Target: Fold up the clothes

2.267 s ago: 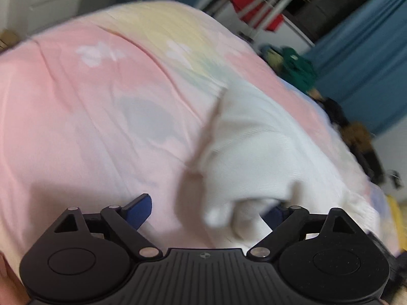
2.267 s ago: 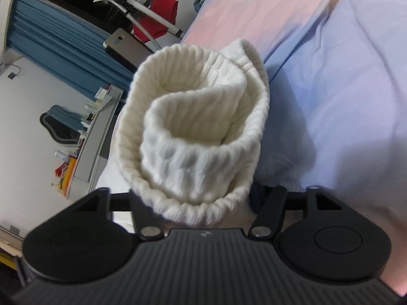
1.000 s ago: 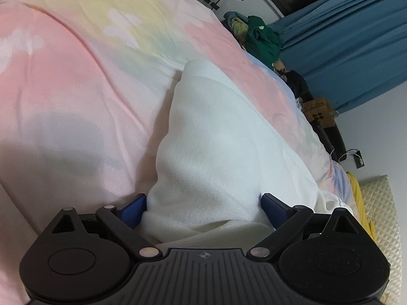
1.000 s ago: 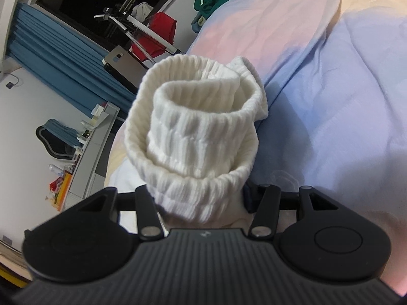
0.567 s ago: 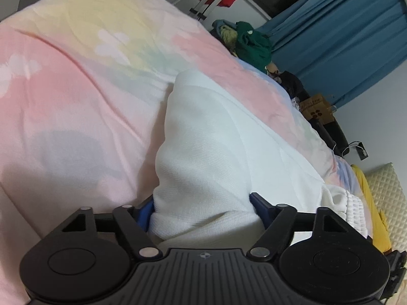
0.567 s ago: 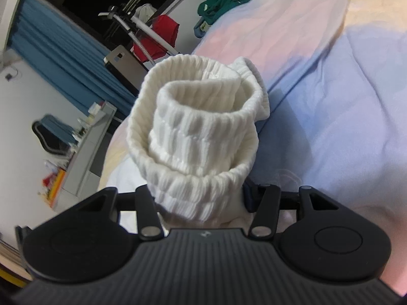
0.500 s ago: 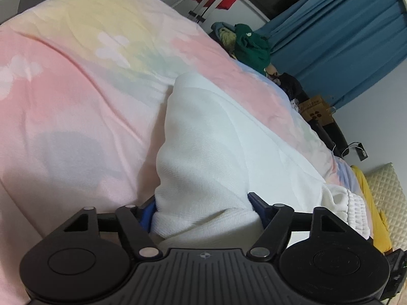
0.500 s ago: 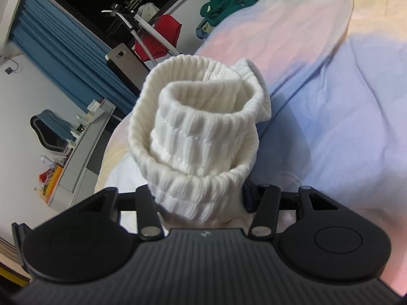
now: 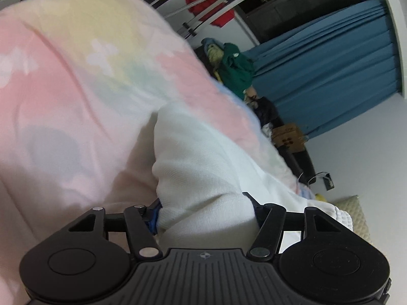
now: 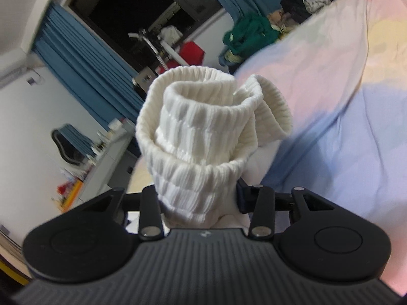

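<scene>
Gripping white garment [image 9: 203,178]: left hand-held gripper [image 9: 206,213], right hand-held gripper [image 10: 198,198].

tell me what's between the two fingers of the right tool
The ribbed cuff of a white garment fills the gap between the right tool fingers, bunched into a roll; the right wrist view shows it.
</scene>
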Demonstrator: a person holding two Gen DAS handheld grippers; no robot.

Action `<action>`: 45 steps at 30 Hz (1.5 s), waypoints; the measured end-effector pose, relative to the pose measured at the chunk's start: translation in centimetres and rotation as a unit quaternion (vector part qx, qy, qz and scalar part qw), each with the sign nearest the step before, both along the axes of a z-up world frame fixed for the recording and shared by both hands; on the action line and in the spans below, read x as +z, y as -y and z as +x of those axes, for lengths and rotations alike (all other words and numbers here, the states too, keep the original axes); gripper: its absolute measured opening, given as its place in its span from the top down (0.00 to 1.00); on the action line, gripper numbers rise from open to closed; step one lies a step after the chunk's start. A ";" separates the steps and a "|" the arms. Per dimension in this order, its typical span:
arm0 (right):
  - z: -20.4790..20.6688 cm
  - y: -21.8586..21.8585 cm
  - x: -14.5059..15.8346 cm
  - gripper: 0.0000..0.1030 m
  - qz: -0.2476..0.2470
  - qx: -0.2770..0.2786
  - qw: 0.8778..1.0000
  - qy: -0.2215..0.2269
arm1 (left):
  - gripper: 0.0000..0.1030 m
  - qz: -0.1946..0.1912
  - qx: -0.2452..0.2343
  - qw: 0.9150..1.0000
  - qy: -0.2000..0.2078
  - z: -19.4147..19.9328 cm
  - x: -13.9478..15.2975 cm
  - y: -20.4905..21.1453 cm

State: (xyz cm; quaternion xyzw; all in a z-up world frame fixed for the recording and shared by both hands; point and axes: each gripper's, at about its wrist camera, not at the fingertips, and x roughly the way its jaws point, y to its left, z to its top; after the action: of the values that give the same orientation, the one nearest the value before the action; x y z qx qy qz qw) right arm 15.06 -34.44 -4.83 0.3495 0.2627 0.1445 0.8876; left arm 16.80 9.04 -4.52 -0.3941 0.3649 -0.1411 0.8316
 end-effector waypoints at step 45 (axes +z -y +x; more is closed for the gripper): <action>4.1 29.4 -11.7 0.32 0.136 -0.262 0.943 -0.156 | 0.31 0.179 -0.300 0.930 0.111 20.0 -1.8 40.3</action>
State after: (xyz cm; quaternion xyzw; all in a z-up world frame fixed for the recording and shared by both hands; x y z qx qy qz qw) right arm 19.14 -63.88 -16.52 0.5417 0.2746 -0.1146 0.7862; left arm 36.83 -31.23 -6.32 -0.0925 0.3906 -0.3590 0.8426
